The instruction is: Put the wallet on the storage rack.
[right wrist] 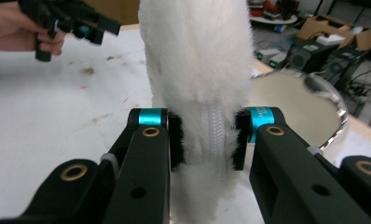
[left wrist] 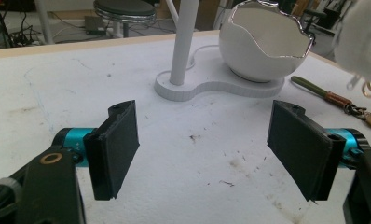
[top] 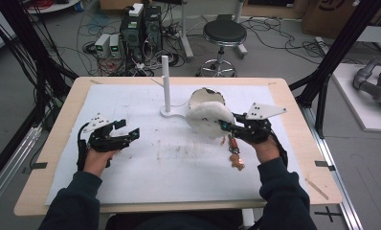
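Note:
My right gripper [top: 225, 126] [right wrist: 207, 140] is shut on a white fluffy pouch [top: 208, 119] [right wrist: 197, 56], its pads pressing either side of the zipper. The pouch hangs above the table, just in front of a white egg-shaped bowl [top: 207, 97] [left wrist: 263, 51] [right wrist: 291, 107] with a jagged silver rim. The bowl sits on a white base with an upright pole [top: 166, 81] [left wrist: 186, 42]. My left gripper [top: 128, 132] [left wrist: 207, 154] is open over the left of the mat, with nothing between its jaws. The pouch's edge [left wrist: 360, 37] shows at the top right of the left gripper view.
A keychain with an olive strap and copper clasp [top: 234, 153] [left wrist: 333, 95] lies on the white mat [top: 131, 177] under my right hand. Behind the table are a round stool [top: 224, 33] and computers with cables [top: 140, 26] on the floor.

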`<state>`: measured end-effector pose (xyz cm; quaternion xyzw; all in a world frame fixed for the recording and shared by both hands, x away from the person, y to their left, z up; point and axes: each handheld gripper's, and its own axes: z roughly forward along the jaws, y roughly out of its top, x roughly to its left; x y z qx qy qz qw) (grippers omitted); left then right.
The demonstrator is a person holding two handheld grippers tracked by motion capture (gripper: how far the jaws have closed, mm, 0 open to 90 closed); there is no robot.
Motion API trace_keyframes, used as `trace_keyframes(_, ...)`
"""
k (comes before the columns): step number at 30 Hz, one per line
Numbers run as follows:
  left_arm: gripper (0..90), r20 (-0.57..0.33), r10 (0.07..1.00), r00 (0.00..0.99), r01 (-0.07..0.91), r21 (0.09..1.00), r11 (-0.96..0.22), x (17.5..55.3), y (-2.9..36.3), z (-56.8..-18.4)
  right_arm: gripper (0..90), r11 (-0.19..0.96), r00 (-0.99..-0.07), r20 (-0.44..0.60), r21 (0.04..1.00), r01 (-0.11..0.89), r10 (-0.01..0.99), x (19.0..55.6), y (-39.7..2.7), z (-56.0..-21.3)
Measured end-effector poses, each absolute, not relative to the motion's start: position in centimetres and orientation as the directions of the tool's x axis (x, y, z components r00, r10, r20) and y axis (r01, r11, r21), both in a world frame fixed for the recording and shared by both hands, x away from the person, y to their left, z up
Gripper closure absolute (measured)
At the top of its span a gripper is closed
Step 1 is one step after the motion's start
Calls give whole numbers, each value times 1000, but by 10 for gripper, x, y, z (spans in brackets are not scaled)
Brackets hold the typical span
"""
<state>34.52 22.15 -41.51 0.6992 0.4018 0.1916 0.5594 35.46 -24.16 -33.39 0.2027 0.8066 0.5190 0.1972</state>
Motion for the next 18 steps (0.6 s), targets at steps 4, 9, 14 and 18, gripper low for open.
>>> trace_keyframes(4,246,-186,776,603,354,934,-52,346,221,-417,762,405,-831,-146,909,102,537,368,-236,-315)
trace_keyframes(9,247,-194,776,600,363,931,-48,346,221,-418,762,438,-820,-185,895,87,541,388,-227,-295)
trace_keyframes(14,246,-200,773,602,369,928,-47,347,220,-419,761,456,-814,-207,887,78,543,403,-221,-287)
trace_keyframes(18,246,-207,773,599,374,927,-42,348,220,-419,759,509,-799,-262,858,64,541,418,-214,-285)
